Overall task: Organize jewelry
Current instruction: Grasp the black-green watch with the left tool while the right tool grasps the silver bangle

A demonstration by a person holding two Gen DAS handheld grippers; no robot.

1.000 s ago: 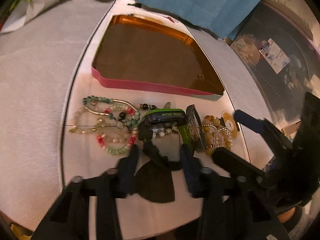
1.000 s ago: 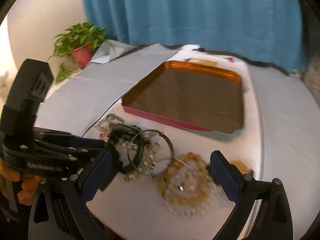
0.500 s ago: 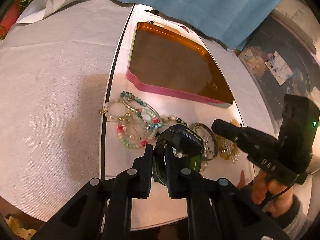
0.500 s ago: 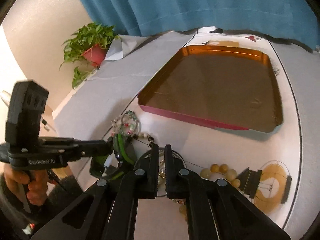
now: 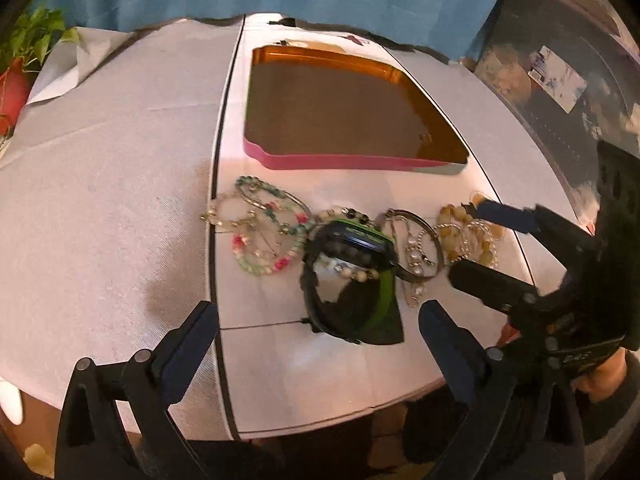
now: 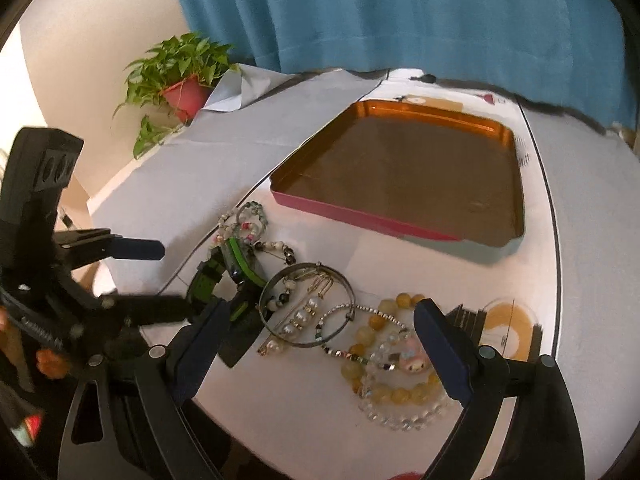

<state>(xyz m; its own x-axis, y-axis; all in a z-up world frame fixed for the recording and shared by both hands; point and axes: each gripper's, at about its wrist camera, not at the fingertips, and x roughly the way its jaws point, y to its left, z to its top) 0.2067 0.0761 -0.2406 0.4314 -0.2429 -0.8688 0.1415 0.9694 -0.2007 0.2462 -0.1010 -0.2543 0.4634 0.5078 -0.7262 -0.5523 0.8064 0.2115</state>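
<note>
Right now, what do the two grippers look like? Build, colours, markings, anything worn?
Both match: black frames with round silver bolts, two fingers tipped with dark blue pads. The left gripper has a boxy black body with white lettering, too blurred to read, seen from the right wrist. The right gripper has the same body. A dark cuff shows at the hand holding it. No cables visible.

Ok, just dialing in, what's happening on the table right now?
A person is sorting jewelry with a gripper in each hand. Both the left gripper and the right gripper have just been opening and hold nothing. The left one hangs over the black and green watch, the right over the yellow bead bracelet and the metal bangle. The colourful bead bracelets lie further left. All of it sits on the white table; the pink-rimmed tray has nothing in it yet.
</note>
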